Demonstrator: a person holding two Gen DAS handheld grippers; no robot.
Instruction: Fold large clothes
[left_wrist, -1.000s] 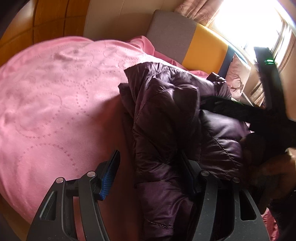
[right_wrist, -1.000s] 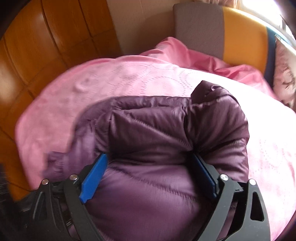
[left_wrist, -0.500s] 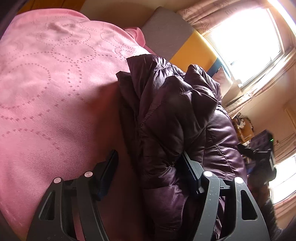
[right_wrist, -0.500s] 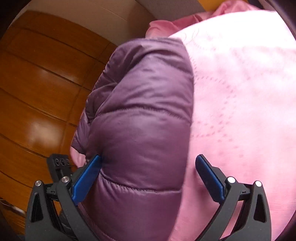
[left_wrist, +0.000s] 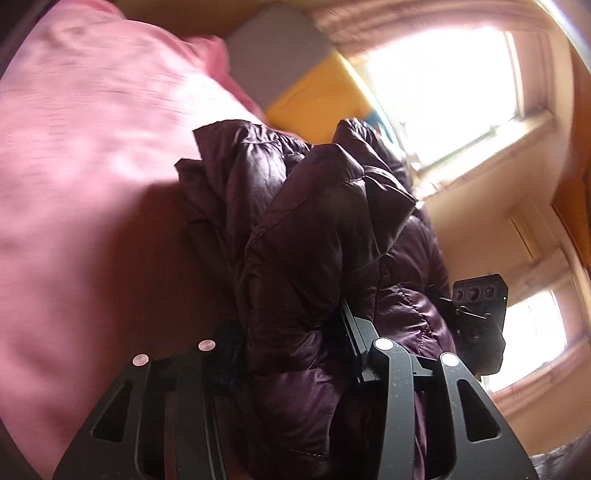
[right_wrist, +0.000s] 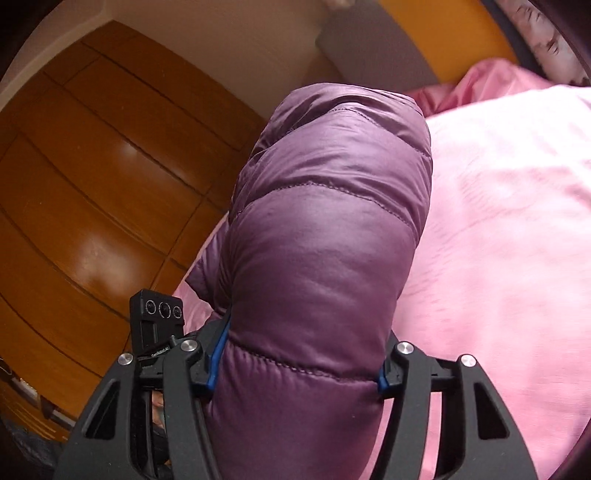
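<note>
A dark purple puffer jacket (left_wrist: 314, 236) is bunched and held up off the pink bedspread (left_wrist: 85, 155). My left gripper (left_wrist: 288, 343) is shut on a thick fold of it, the fabric filling the space between both fingers. In the right wrist view the jacket (right_wrist: 325, 229) rises as a padded roll in front of the camera. My right gripper (right_wrist: 299, 365) is shut on this roll, with its blue pads pressed into both sides. The other gripper's camera block shows in each view, at the right in the left wrist view (left_wrist: 480, 325) and at the lower left in the right wrist view (right_wrist: 159, 325).
The pink bedspread (right_wrist: 498, 236) covers the bed. A grey and yellow headboard (left_wrist: 295, 74) stands behind it. Bright windows (left_wrist: 443, 81) are at the right. Wooden wardrobe panels (right_wrist: 92, 177) are on the left side of the right wrist view.
Both grippers have closed on the jacket and lifted it off the bed. The views have tilted up, and the left wrist view is blurred with motion.
</note>
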